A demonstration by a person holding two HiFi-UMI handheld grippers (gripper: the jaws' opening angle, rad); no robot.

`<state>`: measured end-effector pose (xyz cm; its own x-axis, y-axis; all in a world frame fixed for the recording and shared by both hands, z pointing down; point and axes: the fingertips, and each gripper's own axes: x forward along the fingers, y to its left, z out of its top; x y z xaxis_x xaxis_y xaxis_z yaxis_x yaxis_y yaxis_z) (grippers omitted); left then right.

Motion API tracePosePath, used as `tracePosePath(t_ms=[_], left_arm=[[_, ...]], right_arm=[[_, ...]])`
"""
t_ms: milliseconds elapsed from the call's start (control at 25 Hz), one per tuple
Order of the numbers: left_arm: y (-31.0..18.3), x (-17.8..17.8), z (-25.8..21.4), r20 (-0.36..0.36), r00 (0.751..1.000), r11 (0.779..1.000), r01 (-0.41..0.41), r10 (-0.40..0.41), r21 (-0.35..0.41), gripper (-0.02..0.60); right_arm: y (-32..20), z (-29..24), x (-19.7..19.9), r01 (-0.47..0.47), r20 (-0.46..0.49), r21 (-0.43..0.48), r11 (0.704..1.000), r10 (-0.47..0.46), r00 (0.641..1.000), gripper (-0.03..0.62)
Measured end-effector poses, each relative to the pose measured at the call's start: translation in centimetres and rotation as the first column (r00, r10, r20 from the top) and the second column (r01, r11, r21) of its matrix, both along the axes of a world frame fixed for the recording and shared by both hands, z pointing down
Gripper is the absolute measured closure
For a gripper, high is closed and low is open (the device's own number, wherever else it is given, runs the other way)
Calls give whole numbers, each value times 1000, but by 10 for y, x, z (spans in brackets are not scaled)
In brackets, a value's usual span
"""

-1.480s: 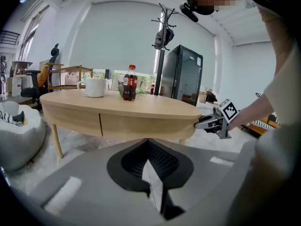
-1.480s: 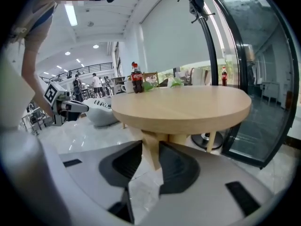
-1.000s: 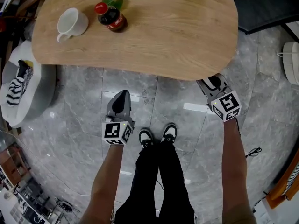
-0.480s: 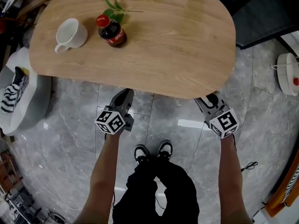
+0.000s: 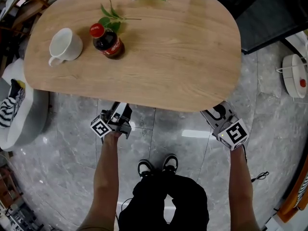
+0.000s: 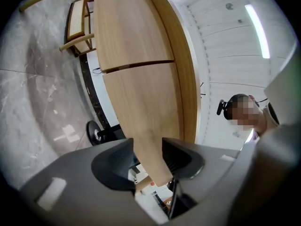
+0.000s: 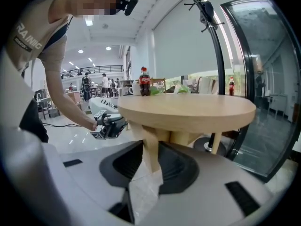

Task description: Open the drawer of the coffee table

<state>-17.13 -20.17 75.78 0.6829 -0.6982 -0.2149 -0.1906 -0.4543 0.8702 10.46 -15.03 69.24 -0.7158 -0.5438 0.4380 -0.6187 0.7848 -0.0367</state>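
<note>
**A:** How does the left tool stand?

**B:** The left tool [image 6: 147,150] is released. Its jaws have just been opening and now stand wide, one on each side of the drawer front [image 6: 141,102], with no clamp on it.

**A:** And the right one?

**B:** The right tool [image 7: 151,152] is clenched on a wooden upright [image 7: 148,138] that comes down from under the rim. Its jaws have just closed a touch further on that piece. I cannot tell whether the upright belongs to the drawer.

**A:** Where does the drawer sit, then?

**B:** It sits under the top of the desk [image 5: 183,57], on the person's side. From the head view the top hides it. The left gripper view shows a pale wood face just below the top's edge band, crossed by one thin dark seam [image 6: 136,66]. I cannot tell which side of the seam is the drawer.

**A:** Which way does it run?

**B:** Its long axis follows the desk's near long edge, so it lies left to right in the head view. In the left gripper view, which is rolled on its side, it runs straight away from the jaws up the picture. The face points toward the person.

**A:** And further out?

**B:** The desk is oval, with its long axis across the head view. Both tools are at its near edge, the left near the middle and the right toward the right end. A mug [image 5: 62,44] and a bottle [image 5: 107,41] stand near each other at the far left of the top. Grey floor [image 5: 168,129] lies below.
</note>
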Motion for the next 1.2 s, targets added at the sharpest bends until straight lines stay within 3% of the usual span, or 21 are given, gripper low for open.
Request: tracePosePath(t_ms=[160,280,400,520,600,680,880,1000,1080,1200], left_arm=[[-1,-3,1,2,1000,1000,-17,17,2,419],[1,-3,-3,-53,998,1000,-16,16,1,417],[2,-3,-28,-145,989,998,0,8,57,423],[3,-2,-34,-132,991,998,11,-3,59,430],[5,3,-48,-145,989,995,-10,24,97,490],[4,11,-56,-157,987,994,-25,42,106,489],[46,12,-28,-93,995,999,-41,39,-27,489],[86,9,-11,-24,994,990,-104,103,-99,489],[103,10,-4,7,990,983,-137,139,-123,489],[109,6,-4,-2,993,984,-114,115,-138,489]], right_arm=[[1,-2,-1,-9,-6,0,1000,9,1000,493],[-1,-4,-1,-17,-1,9,1000,17,1000,493],[-1,-4,0,-29,9,2,1000,29,1000,493],[0,-4,0,-19,3,-15,1000,19,1000,494],[0,-4,0,-3,2,-31,1000,3,1000,494],[-1,-5,1,4,-3,-35,999,-4,1000,496],[0,-3,2,5,-26,-37,999,-6,1000,499],[0,-3,-1,33,-26,-33,999,-34,999,503],[0,-4,-1,39,-27,-36,999,-40,999,505],[1,-2,1,22,-27,-42,999,-23,999,505]])
